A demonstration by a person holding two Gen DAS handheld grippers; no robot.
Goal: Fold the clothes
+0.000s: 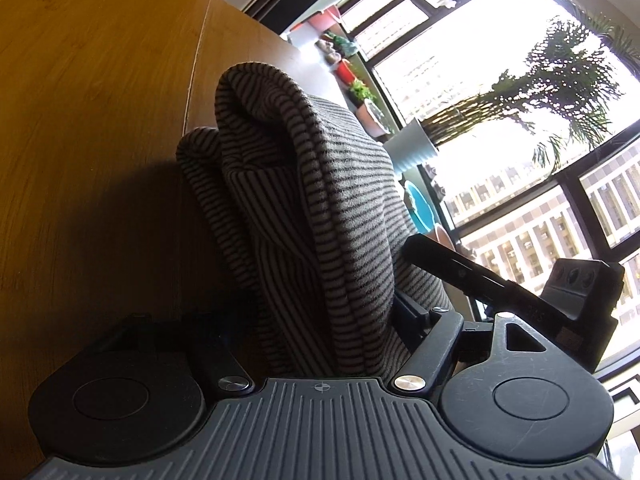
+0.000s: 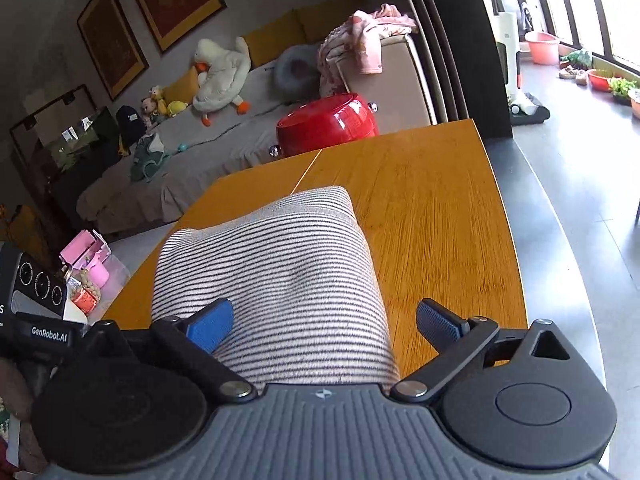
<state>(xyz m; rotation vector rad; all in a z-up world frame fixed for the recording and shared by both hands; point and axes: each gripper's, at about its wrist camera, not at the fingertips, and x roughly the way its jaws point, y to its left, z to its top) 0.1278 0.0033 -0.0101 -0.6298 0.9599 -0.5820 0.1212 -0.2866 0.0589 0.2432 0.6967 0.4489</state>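
Wooden bench (image 2: 440,208) fills the scene, and on it lies the striped garment (image 2: 276,272), already folded into a thick bundle, its long axis running away from the right gripper (image 2: 324,322) toward the red pot (image 2: 326,124) beyond the bench's far edge. Right jaws stand spread wide: one blue pad (image 2: 210,326) rests at the garment's left side, the other sits clear over bare wood, so nothing is pinched there. Left gripper (image 1: 328,316) comes at the garment (image 1: 304,184) from the side; layered folds run straight between its jaws, but whether the pads press on them I cannot tell. The left one is the deeper in, by my reckoning the better placed to lift.
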